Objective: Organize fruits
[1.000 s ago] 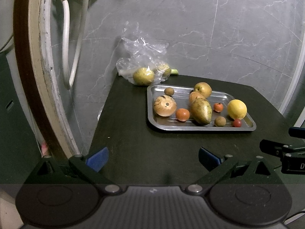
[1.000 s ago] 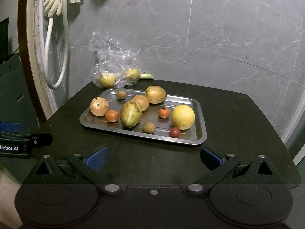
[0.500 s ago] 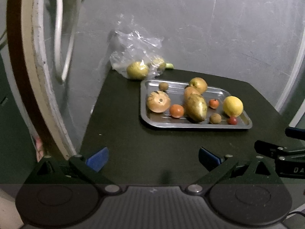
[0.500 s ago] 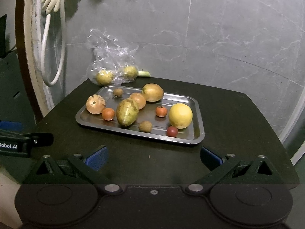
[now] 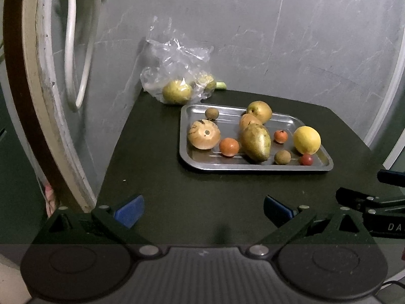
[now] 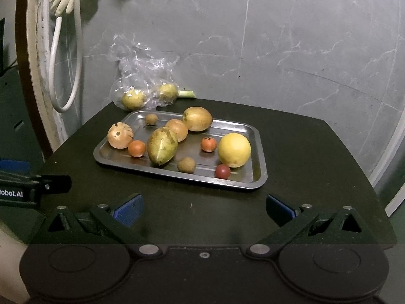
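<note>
Ten mixed fruits lie loose on the steel tray.

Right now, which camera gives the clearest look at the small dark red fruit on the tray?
The right wrist view: the small dark red fruit sits near, unobstructed, before the big yellow fruit. The left wrist view shows it smaller, far right on the tray.

Right claw gapes wide, empty — steel tray of fruit ahead on the dark table.
</note>
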Tool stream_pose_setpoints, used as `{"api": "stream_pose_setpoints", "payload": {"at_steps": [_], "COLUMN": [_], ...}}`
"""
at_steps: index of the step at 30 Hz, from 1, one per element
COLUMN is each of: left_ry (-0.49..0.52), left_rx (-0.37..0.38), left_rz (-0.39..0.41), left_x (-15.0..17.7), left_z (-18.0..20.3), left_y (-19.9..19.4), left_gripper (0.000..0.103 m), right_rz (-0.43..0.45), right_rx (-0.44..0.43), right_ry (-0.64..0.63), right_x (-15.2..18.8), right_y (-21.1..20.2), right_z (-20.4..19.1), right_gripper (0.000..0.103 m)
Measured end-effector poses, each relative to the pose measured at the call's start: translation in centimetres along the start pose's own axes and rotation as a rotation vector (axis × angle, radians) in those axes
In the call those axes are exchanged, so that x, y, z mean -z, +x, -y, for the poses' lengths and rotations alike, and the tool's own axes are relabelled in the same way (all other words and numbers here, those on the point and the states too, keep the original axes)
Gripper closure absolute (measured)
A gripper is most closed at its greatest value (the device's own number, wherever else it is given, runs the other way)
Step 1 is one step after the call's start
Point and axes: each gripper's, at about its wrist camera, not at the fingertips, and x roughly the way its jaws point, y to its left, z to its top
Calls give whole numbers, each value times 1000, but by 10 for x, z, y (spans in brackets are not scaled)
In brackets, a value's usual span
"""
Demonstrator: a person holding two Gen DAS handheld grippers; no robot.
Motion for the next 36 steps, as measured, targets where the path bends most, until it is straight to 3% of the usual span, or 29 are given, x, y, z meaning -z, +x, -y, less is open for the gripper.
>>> {"api": "stream_pose_setpoints", "payload": {"at_steps": [36], "left_ry": [-3], "left_rx": [-18], "left_rz": [-61], "left_x": [-13], "left_z": [6], "left_y": [36], "left_gripper": [1], "right_rz": [-45], "right_rx": [-9], "right_ry": [13], "right_x": [-11], "right_y": [33], "right_z": [16], "right_gripper": [1]}}
